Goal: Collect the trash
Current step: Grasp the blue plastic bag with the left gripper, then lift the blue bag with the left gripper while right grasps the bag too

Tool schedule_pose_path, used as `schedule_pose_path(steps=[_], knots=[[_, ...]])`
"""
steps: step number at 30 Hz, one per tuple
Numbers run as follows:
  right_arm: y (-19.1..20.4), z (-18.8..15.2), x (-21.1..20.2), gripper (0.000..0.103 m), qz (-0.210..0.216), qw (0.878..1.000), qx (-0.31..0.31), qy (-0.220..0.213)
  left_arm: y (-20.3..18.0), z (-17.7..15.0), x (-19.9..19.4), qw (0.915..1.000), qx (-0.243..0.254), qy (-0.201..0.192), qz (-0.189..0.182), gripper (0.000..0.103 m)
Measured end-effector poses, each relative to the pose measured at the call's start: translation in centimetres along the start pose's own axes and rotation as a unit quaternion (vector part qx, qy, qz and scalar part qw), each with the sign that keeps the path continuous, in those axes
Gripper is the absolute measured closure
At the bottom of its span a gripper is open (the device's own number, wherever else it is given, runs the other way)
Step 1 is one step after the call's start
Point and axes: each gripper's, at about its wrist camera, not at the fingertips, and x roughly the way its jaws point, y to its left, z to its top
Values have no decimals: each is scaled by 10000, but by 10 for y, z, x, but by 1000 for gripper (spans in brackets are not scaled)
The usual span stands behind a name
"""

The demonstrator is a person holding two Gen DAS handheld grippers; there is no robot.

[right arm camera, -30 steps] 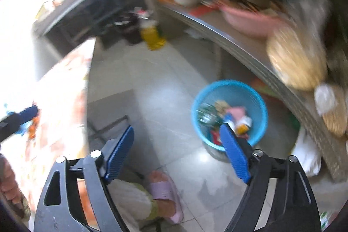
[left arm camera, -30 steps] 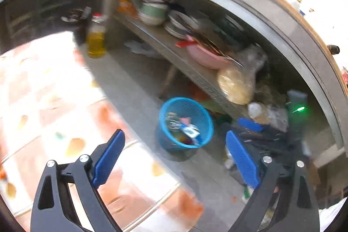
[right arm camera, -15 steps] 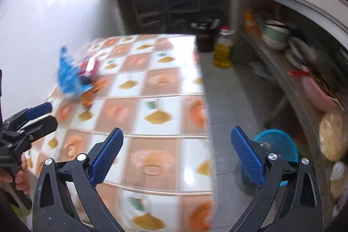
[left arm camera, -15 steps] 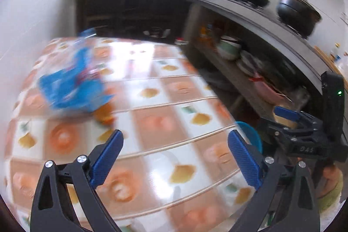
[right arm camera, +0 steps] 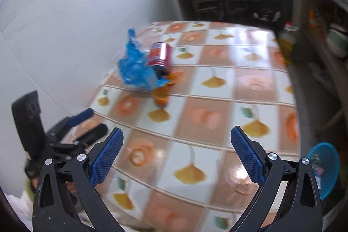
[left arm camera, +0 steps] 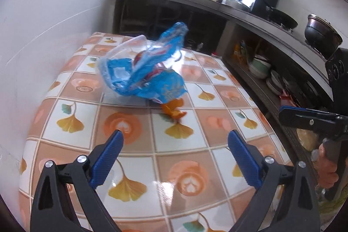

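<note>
Left gripper (left arm camera: 175,140): jaws stand wide apart, nothing between the blue pads, nothing touched; only the patterned tablecloth (left arm camera: 134,121) shows below the gap. It points down at the table from the near edge.

Right gripper (right arm camera: 176,140): jaws have just been opening and now stand at their widest, empty, clear of the table surface. A hand (left arm camera: 326,169) holds its grip at the table's right side.

Trash lies together toward the far left of the table, close to the white wall (left arm camera: 43,21). A crumpled blue plastic wrapper (left arm camera: 143,71) sits on top of the pile; a red can (right arm camera: 159,55) lies on its side just behind it, touching it; orange peel (left arm camera: 174,109) lies against the wrapper's near edge. All three are well apart from both grippers.

A blue mesh basket (right arm camera: 324,169) with scraps inside stands on the floor to the right of the table.

Markings: printing on the wrapper and on the can is too blurred to read.
</note>
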Motion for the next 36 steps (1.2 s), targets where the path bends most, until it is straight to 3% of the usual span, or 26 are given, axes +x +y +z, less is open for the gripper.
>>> schedule_pose_path(steps=[7,13,15,18,23,25,28,32,36], knots=[[4,12,31,8,191,9994,215,202,17,32,8,9954,640,-622,349,9],[-2,10,49,8,270,9981,394,392,26,66,45,9918,1176,-474,147,9],[-4,9,52,9,282,9977,440,430,28,76,65,9909,1289,-301,232,9],[-8,9,56,9,264,9974,478,474,29,84,89,9901,1361,-44,341,26],[-18,8,53,9,244,9970,562,465,32,89,107,9916,1238,223,299,79],[-22,8,52,9,258,9968,611,446,33,90,103,9921,1203,166,316,90],[-24,7,49,9,263,9967,635,421,30,90,87,9929,1153,-34,292,98],[-24,6,43,9,296,9969,629,362,25,94,45,9924,1104,-517,177,100],[-26,5,32,9,324,9971,641,233,24,96,-6,9924,767,-909,-326,100]])
